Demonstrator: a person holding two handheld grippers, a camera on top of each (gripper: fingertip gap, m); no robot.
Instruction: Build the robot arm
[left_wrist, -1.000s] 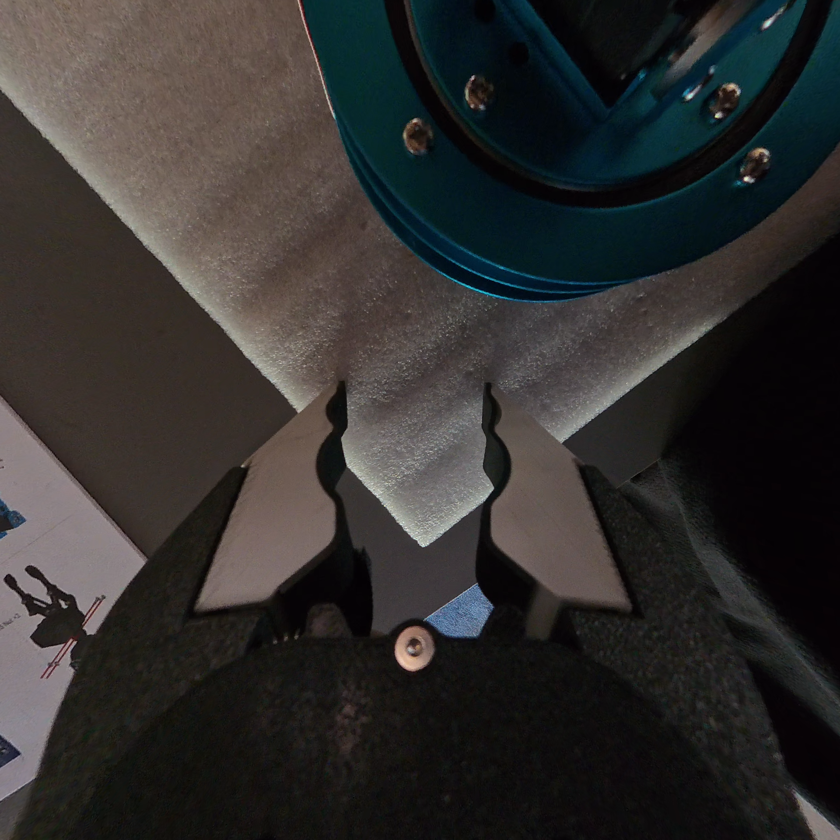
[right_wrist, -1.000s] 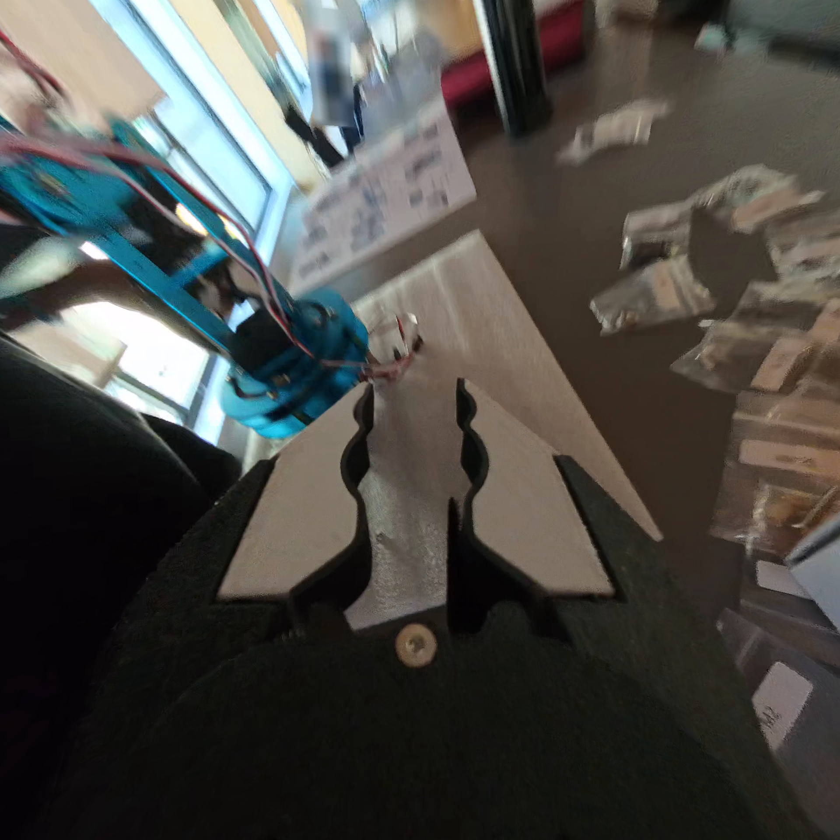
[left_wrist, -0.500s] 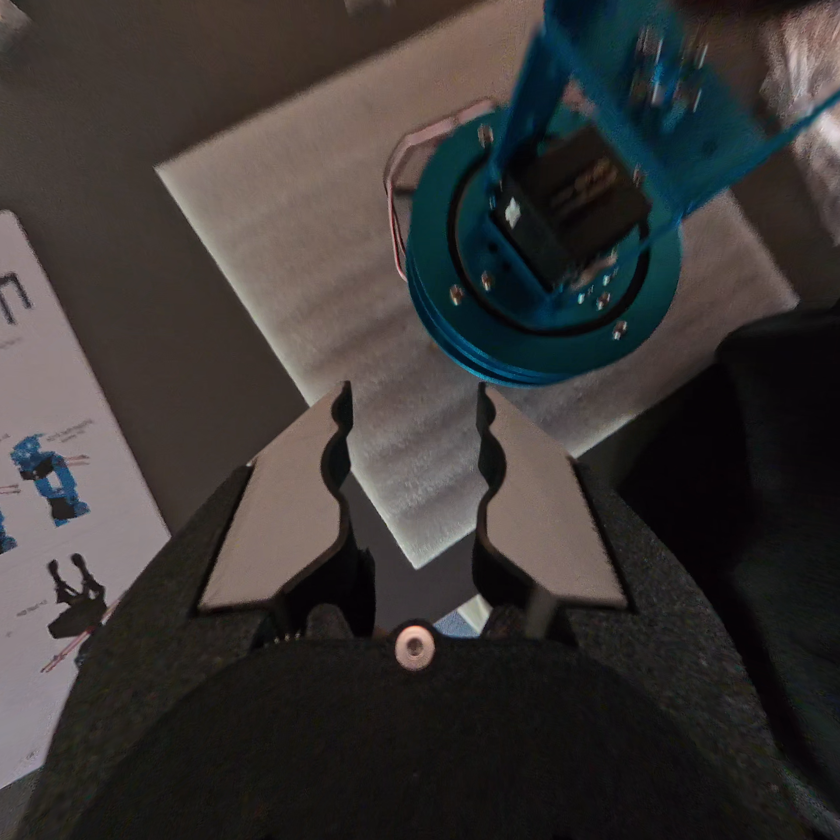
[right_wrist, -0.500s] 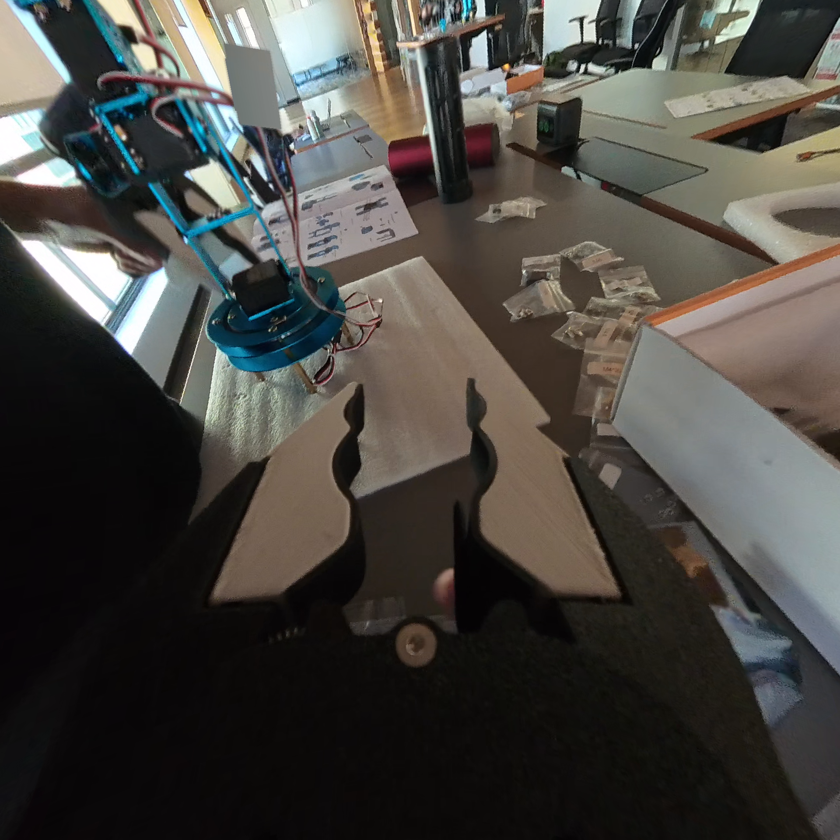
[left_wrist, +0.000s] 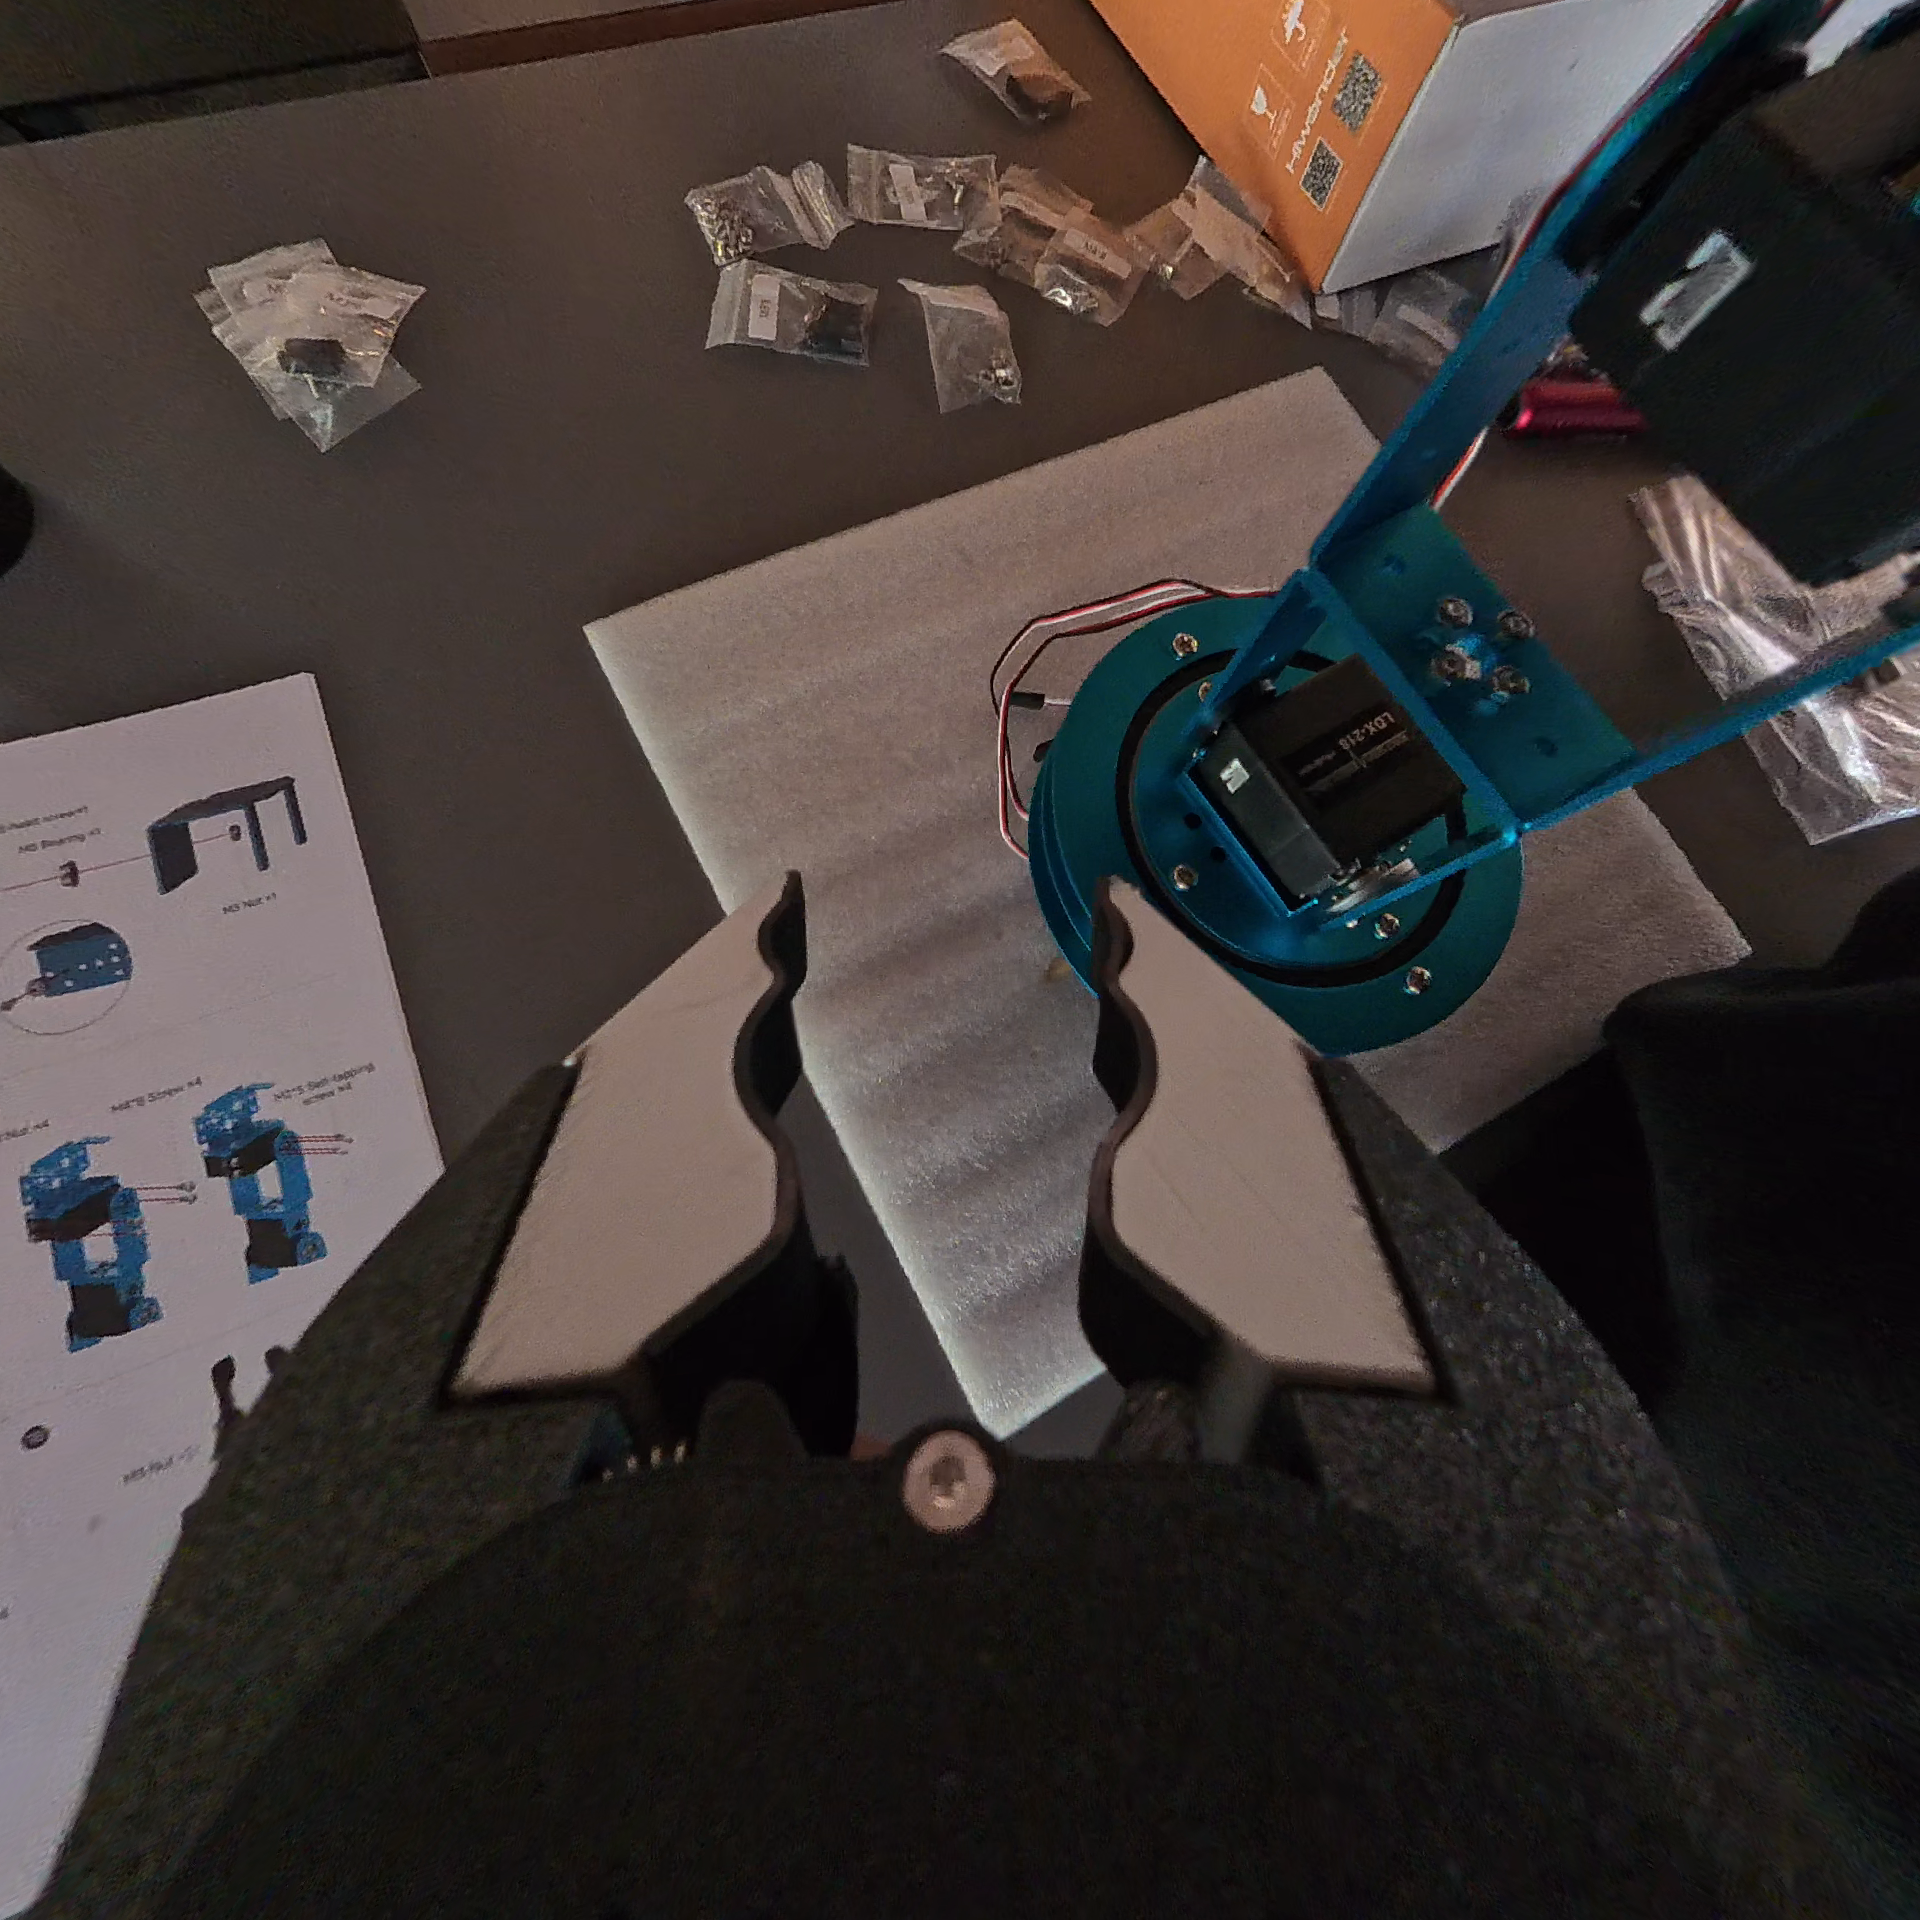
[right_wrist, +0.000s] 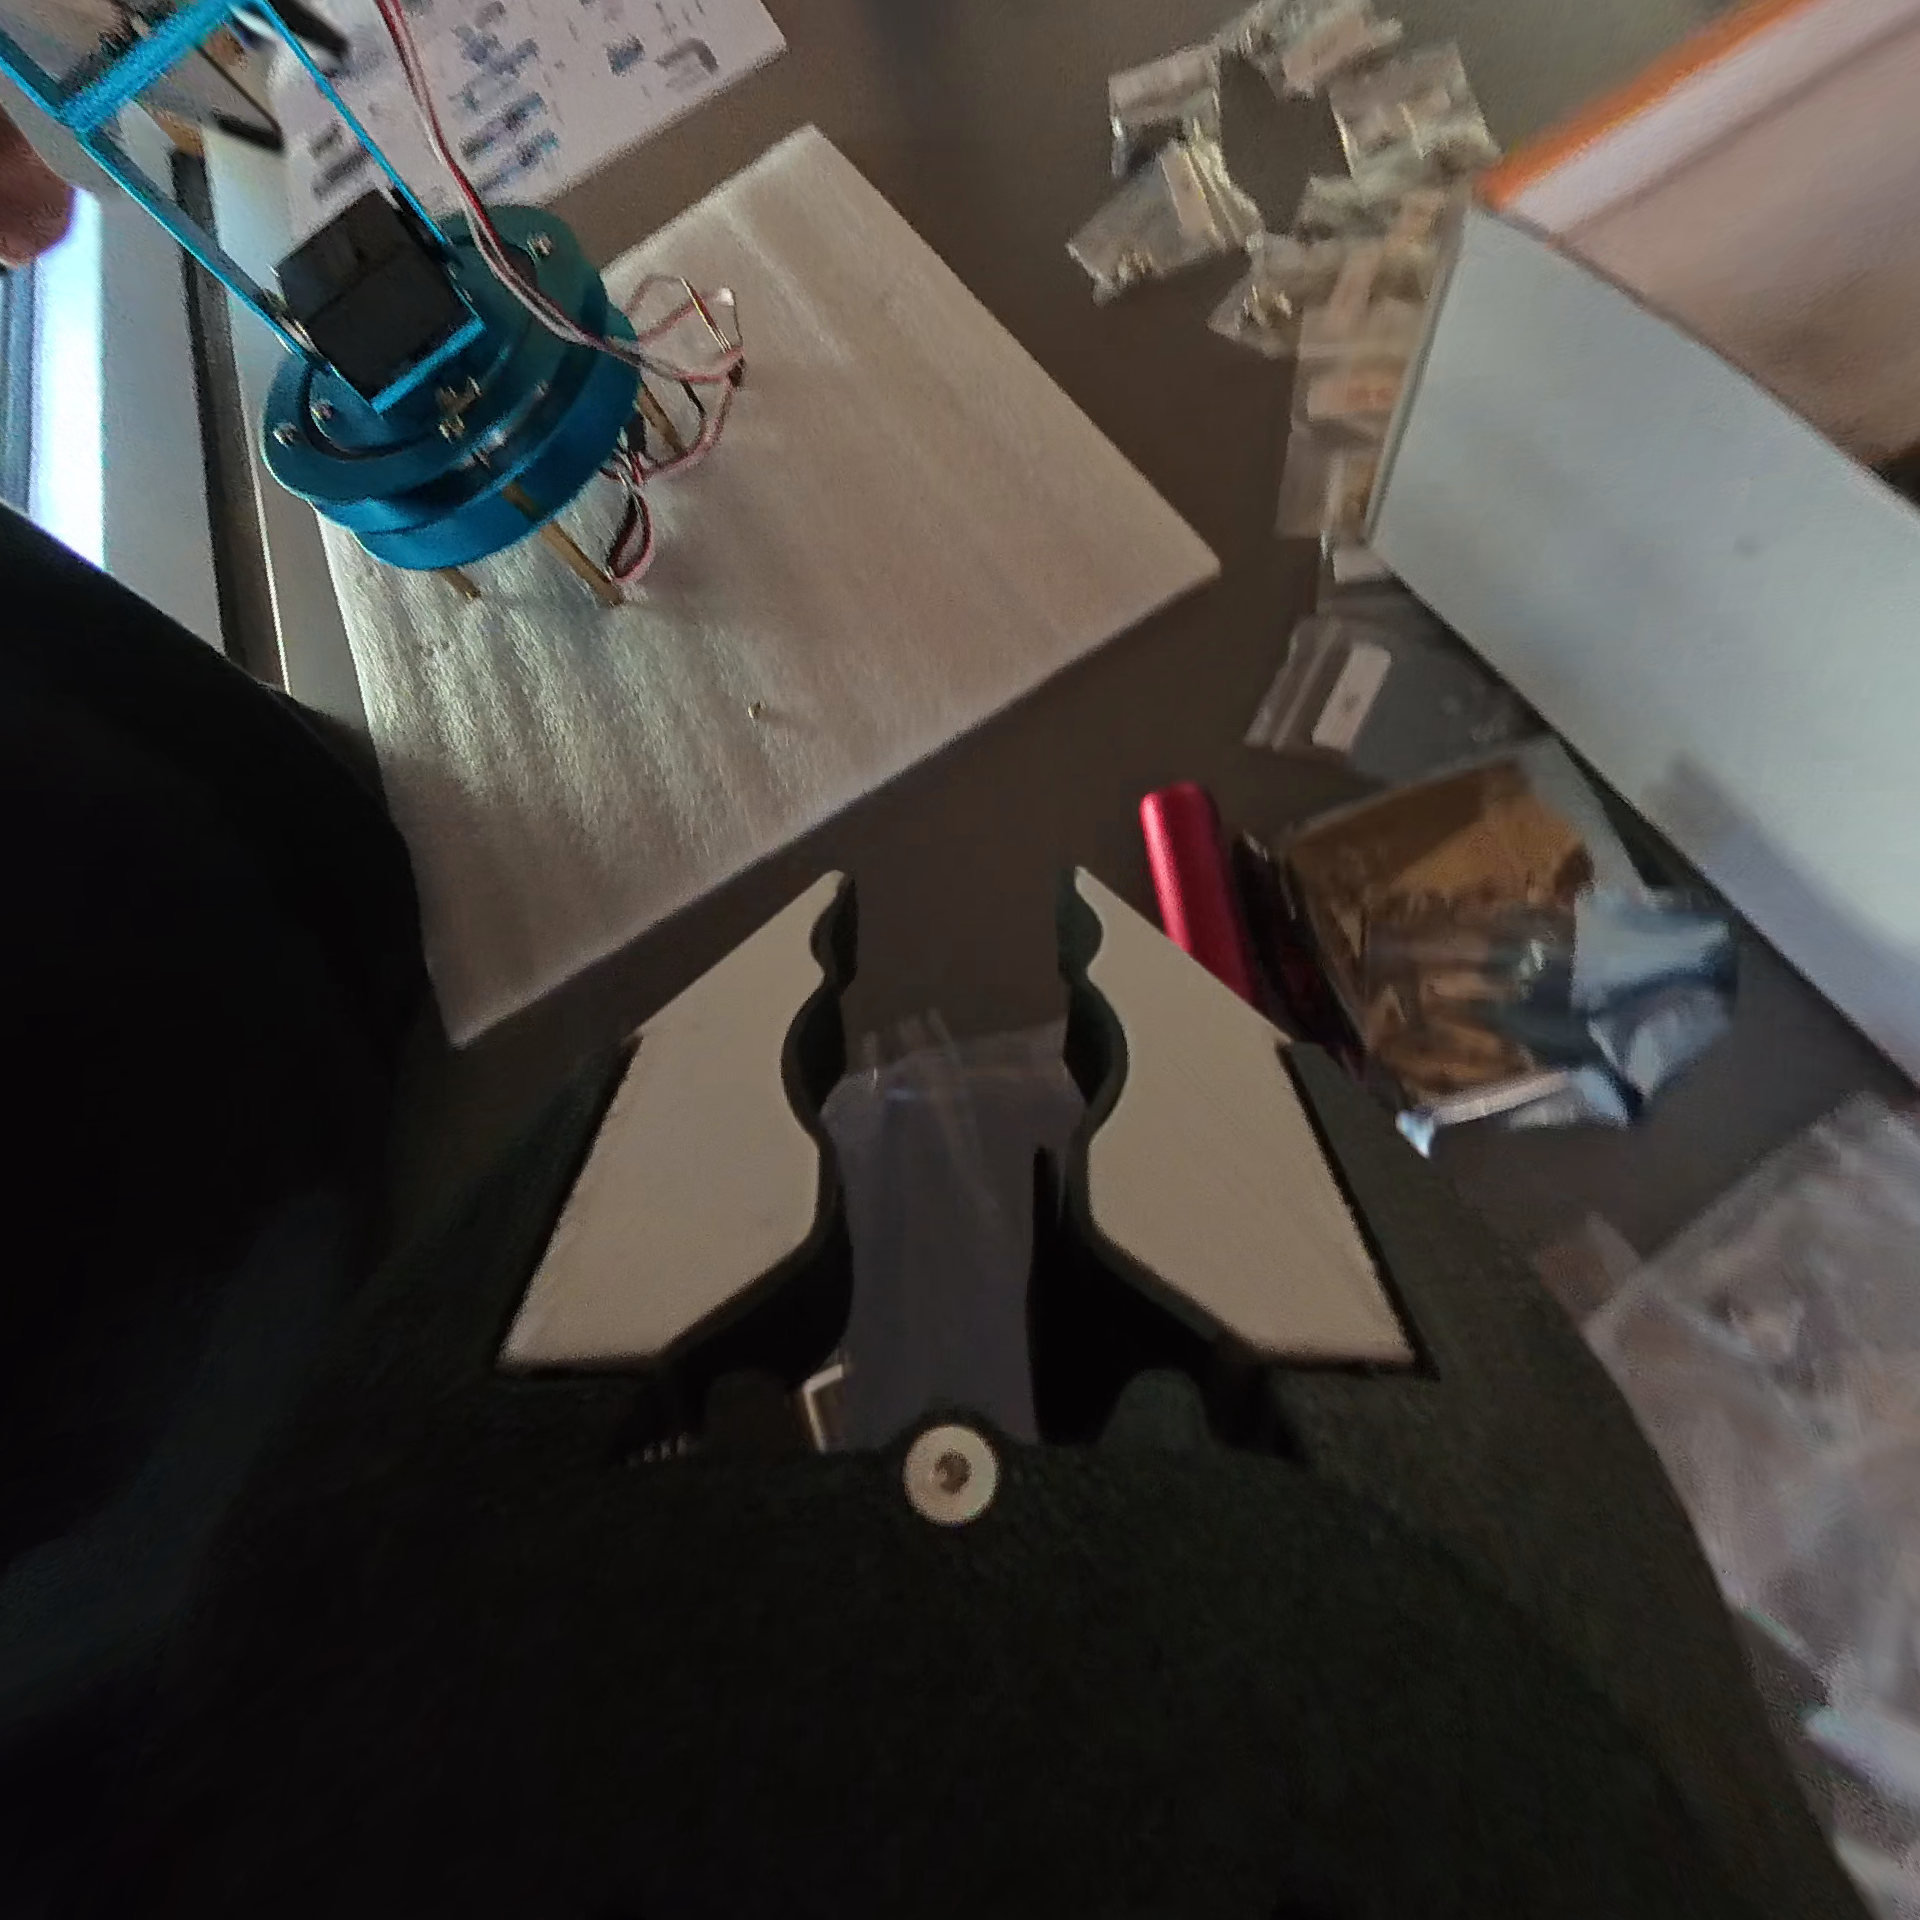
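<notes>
Here, two empty tongs (left_wrist: 948, 914), one blue base (left_wrist: 1278, 935).

Your empty left gripper (left_wrist: 948, 904) hovers, jaws apart, over the foam pad (left_wrist: 831, 727) just beside the blue round base (left_wrist: 1278, 862); your right gripper (right_wrist: 956, 904) gapes above a clear bag (right_wrist: 935, 1122)

Dim, shadowy left view, sharp mid-frame; foam sheet (left_wrist: 935, 790) catches soft light. Right view smeared with motion blur, window (right_wrist: 62, 343) blown out, edges bending wide-angle.

Left gripper (left_wrist: 948, 904): bare foam sheet (left_wrist: 862, 748) ahead at 12; blue base (left_wrist: 1278, 862) blocks 1-2 o'clock. Right gripper (right_wrist: 956, 894): red cylinder (right_wrist: 1195, 883), bags crowd 2 o'clock.
</notes>
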